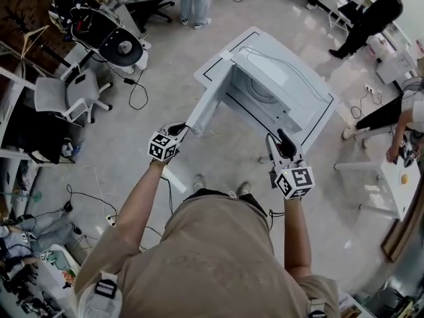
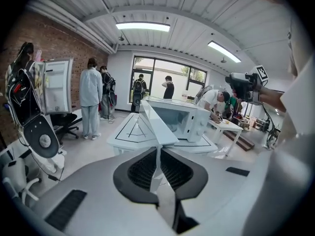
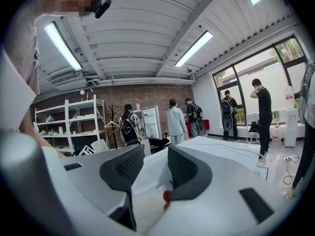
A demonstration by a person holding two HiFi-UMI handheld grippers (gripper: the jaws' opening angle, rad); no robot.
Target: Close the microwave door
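A white microwave (image 1: 281, 88) stands on a white table (image 1: 222, 58). Its door (image 1: 211, 101) hangs open, swung out toward me on the left. My left gripper (image 1: 177, 132) is at the door's free end. In the left gripper view the door's thin edge (image 2: 157, 127) runs down between the two dark pads, and the gripper (image 2: 158, 168) is shut on it. The oven cavity (image 2: 179, 118) shows beyond. My right gripper (image 1: 278, 143) hovers by the microwave's front right. It stands open (image 3: 150, 173) with nothing between its pads; the white microwave top (image 3: 221, 149) lies just ahead.
A grey office chair (image 1: 69, 95) and cables lie on the floor to the left. A second white table (image 1: 397, 184) stands at the right with a person beside it. Several people stand near an open fridge (image 2: 54, 85) and the windows beyond.
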